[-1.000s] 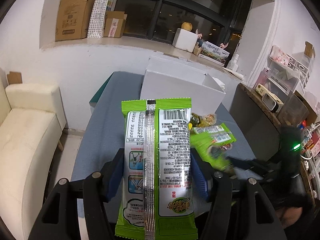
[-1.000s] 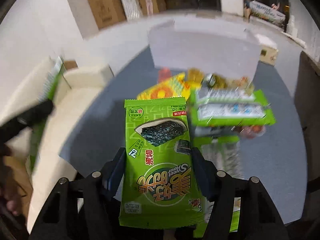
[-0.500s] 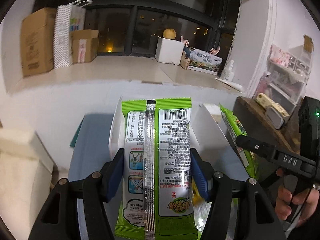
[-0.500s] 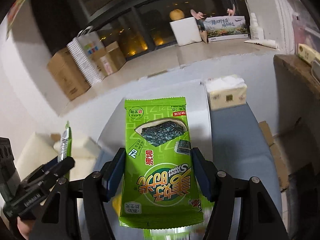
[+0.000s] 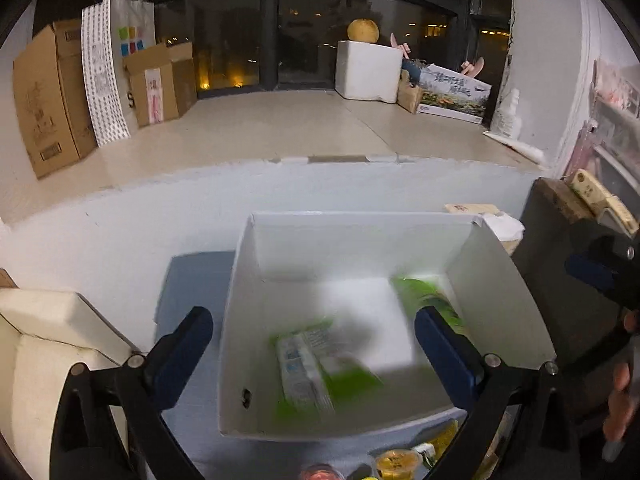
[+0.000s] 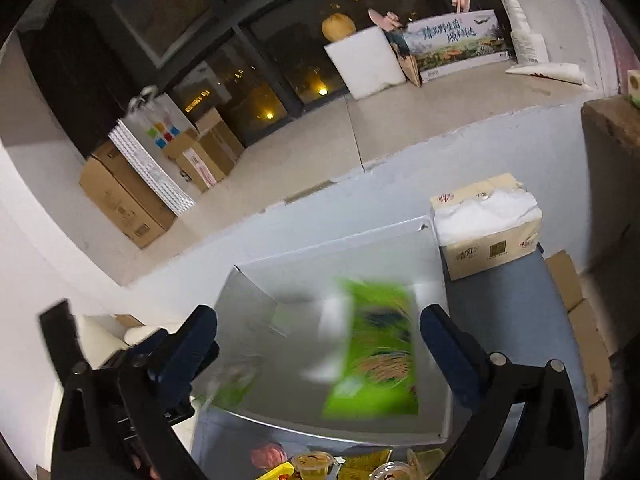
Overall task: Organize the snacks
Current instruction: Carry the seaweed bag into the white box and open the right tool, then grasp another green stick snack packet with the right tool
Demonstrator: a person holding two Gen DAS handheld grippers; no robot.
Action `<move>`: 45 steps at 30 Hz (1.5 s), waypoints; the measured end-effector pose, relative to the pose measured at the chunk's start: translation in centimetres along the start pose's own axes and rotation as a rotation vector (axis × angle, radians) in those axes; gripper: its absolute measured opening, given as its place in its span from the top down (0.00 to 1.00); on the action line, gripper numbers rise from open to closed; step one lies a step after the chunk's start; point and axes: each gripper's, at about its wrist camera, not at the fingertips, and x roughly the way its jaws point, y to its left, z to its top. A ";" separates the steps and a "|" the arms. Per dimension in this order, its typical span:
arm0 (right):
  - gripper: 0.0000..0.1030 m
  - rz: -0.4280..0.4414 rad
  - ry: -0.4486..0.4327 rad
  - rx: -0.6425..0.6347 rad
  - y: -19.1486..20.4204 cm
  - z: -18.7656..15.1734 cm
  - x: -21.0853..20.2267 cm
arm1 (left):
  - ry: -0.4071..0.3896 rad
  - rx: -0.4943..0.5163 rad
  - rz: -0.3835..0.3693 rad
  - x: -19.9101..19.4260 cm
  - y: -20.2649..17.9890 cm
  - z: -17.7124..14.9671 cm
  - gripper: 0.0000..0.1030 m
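A white open box (image 5: 256,272) stands on the blue table. My left gripper (image 5: 314,342) is open and empty above its front part. A green seaweed packet (image 5: 316,368), blurred, lies or falls inside the box below it. My right gripper (image 6: 318,336) is open and empty above the same box (image 6: 256,312). A second green seaweed packet (image 6: 376,344), blurred, is in the box's right part and also shows in the left wrist view (image 5: 426,294). The right gripper's body shows at the right edge of the left wrist view (image 5: 608,272).
Loose snacks and jelly cups (image 5: 396,462) lie on the table in front of the box, also in the right wrist view (image 6: 316,462). A tissue pack (image 6: 488,224) sits behind the box on the right. A cream sofa (image 5: 44,340) is at left, a dark cabinet (image 5: 560,224) at right.
Both grippers moved over the white box and opened. The two green packets left the jaws and dropped into the box.
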 end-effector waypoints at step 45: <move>0.33 -0.214 0.347 -0.501 -0.4 -30.4 -6.9 | -0.014 0.068 -0.152 -18.1 -4.4 -26.0 0.00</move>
